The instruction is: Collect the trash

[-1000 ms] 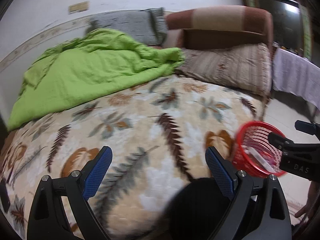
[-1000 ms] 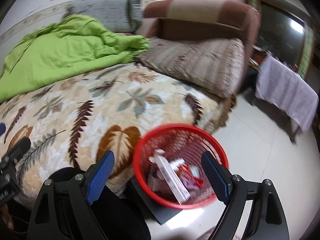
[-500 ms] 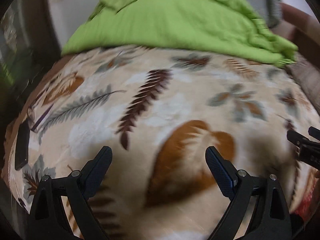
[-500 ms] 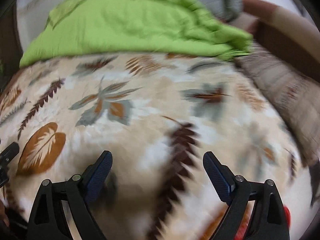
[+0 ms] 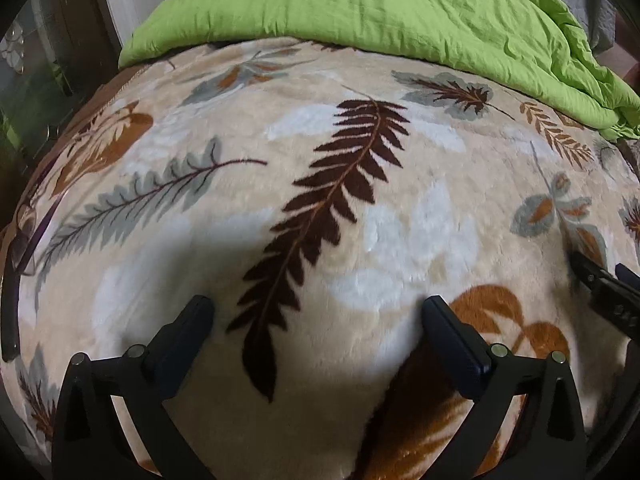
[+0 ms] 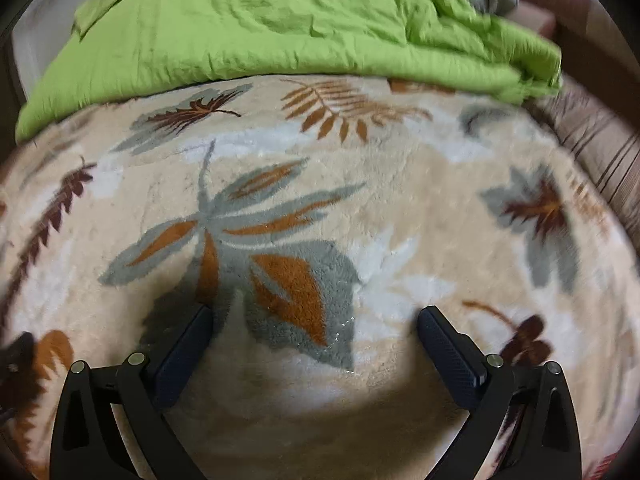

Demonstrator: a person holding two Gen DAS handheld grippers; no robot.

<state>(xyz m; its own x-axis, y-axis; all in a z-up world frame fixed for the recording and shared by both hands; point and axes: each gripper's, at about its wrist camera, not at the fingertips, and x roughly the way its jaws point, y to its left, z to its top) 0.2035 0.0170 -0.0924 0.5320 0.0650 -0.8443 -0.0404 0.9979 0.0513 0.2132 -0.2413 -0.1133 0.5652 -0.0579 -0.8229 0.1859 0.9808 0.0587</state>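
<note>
My left gripper (image 5: 316,316) is open and empty, low over the leaf-patterned blanket (image 5: 400,216) on the bed. My right gripper (image 6: 314,324) is open and empty too, low over the same blanket (image 6: 400,200). The right gripper's fingers also show at the right edge of the left wrist view (image 5: 600,284). No piece of trash shows on the blanket in either view. A sliver of the red basket (image 6: 608,468) shows at the bottom right corner of the right wrist view.
A crumpled green duvet (image 5: 380,4) covers the far part of the bed, also in the right wrist view (image 6: 260,24). A dark flat object (image 5: 10,320) and eyeglasses (image 5: 24,232) lie at the blanket's left edge. A striped pillow (image 6: 600,148) lies at the right.
Both grippers have swung left from the red basket and dropped low over the blanket. The basket has left the left wrist view and nearly left the right one. Both jaws stayed open.
</note>
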